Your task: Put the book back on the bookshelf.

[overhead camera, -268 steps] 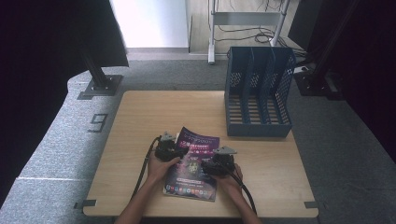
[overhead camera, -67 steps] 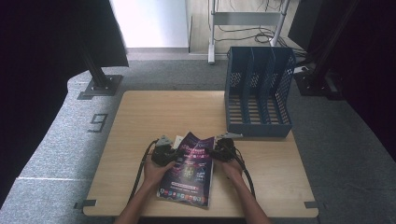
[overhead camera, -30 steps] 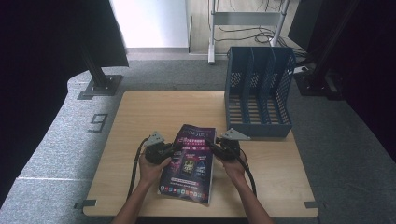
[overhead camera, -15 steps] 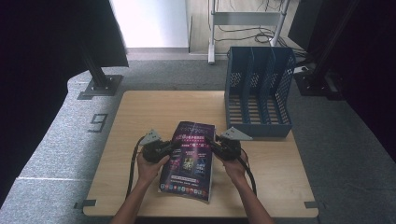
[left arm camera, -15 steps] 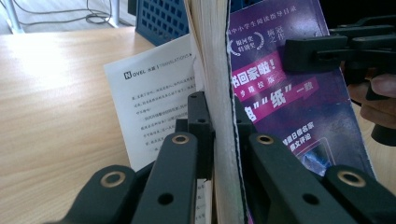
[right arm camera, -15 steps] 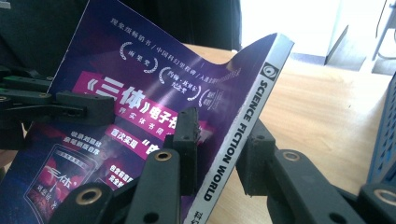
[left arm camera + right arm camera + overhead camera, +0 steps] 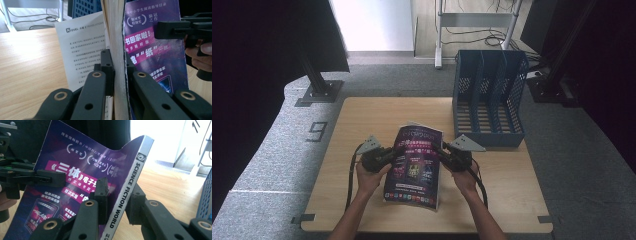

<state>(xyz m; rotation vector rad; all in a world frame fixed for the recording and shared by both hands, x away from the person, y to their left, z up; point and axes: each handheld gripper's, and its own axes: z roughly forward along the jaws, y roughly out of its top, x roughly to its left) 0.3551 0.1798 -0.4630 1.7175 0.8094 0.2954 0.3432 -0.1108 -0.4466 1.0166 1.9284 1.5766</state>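
Between the two grippers, a purple magazine [image 7: 416, 162] stood tilted off the counter [image 7: 362, 115]. Left gripper [image 7: 117, 72] was clamped on its page edge; right gripper [image 7: 117, 195], its jaws just closing, pinched the spine edge. Beyond the right gripper stood a blue file rack [image 7: 488, 97], bare counter beyond the left.

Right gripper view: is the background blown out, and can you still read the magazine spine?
Right gripper view: the doorway behind is washed out white, yet the magazine spine reads sharply and glare streaks its curled cover. Left gripper view: the near jaws are soft, the page text beyond legible. High view: evenly lit table, dark corners either side.
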